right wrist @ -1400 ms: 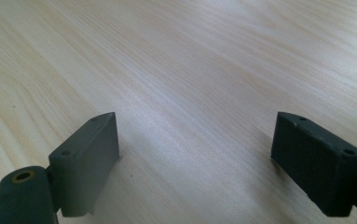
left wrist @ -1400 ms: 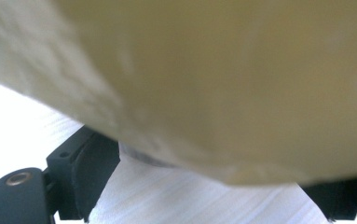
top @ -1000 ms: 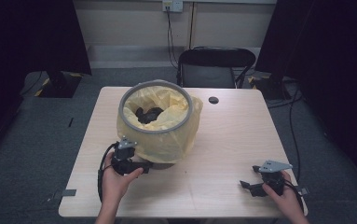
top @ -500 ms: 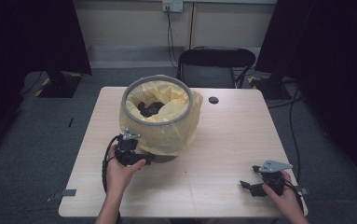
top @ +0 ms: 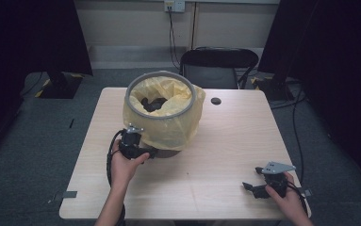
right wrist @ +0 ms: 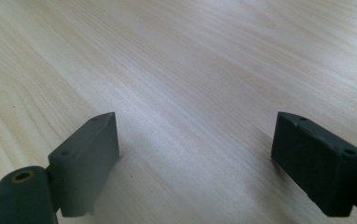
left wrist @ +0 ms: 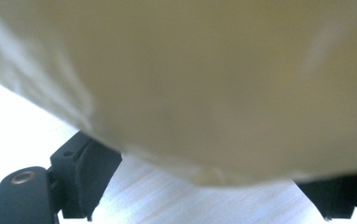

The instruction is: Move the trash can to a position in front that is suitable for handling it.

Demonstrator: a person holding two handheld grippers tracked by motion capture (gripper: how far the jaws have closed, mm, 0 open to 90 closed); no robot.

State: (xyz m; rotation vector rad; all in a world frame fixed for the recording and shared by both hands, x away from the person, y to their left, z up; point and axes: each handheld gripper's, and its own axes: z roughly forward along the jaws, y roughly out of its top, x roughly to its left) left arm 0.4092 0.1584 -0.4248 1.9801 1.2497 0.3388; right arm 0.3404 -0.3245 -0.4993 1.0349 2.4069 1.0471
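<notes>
A grey-rimmed bin [top: 161, 75] lined with a yellow bag [top: 168, 129] stands on the wooden table [top: 225, 141], left of centre. Something dark [top: 152, 103] lies inside it. My left gripper [top: 150, 153] sits low at the bin's near-left side, pointing at its base. In the left gripper view the jaws stand wide apart, and the yellow bag [left wrist: 204, 84] bulges down over the gap between the fingers [left wrist: 90, 172]; the left gripper [left wrist: 209, 207] is open. My right gripper [top: 250, 188] rests near the table's front right corner, open [right wrist: 195, 163] over bare wood.
A small black round spot [top: 216, 100] is on the table right of the bin. A black chair [top: 218, 63] stands behind the far edge. Cables trail from both grippers. The table's centre and right side [top: 244, 136] are bare wood.
The left hand and gripper have pushed forward to the bin's base. The bin's rim has shifted away from the person. The right gripper has stayed put.
</notes>
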